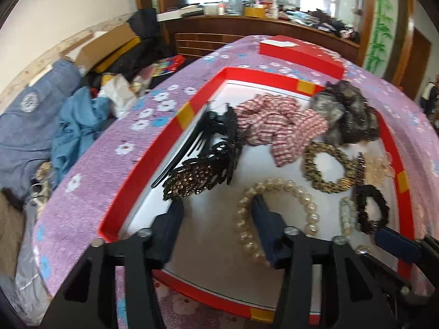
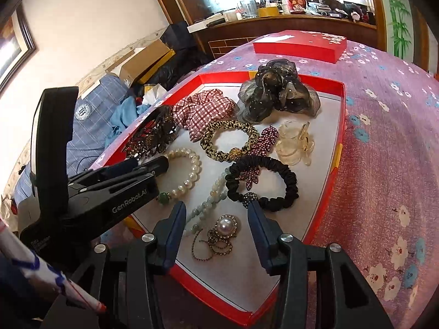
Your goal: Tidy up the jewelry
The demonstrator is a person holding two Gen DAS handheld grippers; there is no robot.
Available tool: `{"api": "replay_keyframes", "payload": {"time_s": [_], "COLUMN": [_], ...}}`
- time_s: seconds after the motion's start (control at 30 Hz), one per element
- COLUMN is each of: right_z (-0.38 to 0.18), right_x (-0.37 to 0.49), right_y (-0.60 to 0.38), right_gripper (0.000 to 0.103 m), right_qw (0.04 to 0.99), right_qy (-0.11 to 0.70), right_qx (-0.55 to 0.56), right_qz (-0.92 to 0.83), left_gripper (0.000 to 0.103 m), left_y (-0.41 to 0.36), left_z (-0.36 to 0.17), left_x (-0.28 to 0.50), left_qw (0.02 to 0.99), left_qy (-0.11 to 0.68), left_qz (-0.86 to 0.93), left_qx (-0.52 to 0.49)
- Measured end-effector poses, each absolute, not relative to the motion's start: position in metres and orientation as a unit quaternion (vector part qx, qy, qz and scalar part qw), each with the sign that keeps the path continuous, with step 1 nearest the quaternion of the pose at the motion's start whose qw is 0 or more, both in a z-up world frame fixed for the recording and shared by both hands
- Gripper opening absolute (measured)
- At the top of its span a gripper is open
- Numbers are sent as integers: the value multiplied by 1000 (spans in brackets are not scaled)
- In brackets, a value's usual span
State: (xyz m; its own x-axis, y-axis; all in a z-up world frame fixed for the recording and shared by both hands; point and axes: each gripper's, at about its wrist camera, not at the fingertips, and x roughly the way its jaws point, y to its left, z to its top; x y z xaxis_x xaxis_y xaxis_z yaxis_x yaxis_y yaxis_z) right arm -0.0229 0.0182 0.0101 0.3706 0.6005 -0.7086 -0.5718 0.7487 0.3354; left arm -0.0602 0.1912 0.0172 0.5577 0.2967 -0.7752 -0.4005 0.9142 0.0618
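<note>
A red tray with a white floor holds hair accessories and jewelry. My left gripper is open; one finger sits inside the pearl bracelet, the other near the rhinestone hair claw. The left gripper also shows in the right wrist view, by the pearl bracelet. My right gripper is open over a pearl brooch and a jade bead bracelet, beside a black scrunchie.
The tray also holds a plaid scrunchie, a dark organza scrunchie, a leopard hair tie, a pink rhinestone clip and a clear claw clip. The red lid lies behind on the purple floral cloth.
</note>
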Motion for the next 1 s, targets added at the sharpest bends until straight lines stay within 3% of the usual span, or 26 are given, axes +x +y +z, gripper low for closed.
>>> {"api": "replay_keyframes", "payload": {"time_s": [0.37,0.63,1.0], "right_z": [11,13,17], "right_x": [-22,-26,-32], "right_y": [14,22,24], "right_gripper": [51,66,66], "right_qw": [828,830,865], "right_qy": [434,430,411], "right_qx": [22,-7,-39], "right_qz": [353,354,285], "left_gripper": [59,59,59], "left_y": [199,194,188], "left_z": [17,18,23], "left_x": [-65,-66,-72], "left_qw": [876,882,893], "left_qy": [424,424,404], "left_qz": [217,191,190], "left_qx": [-79,-73,-64]}}
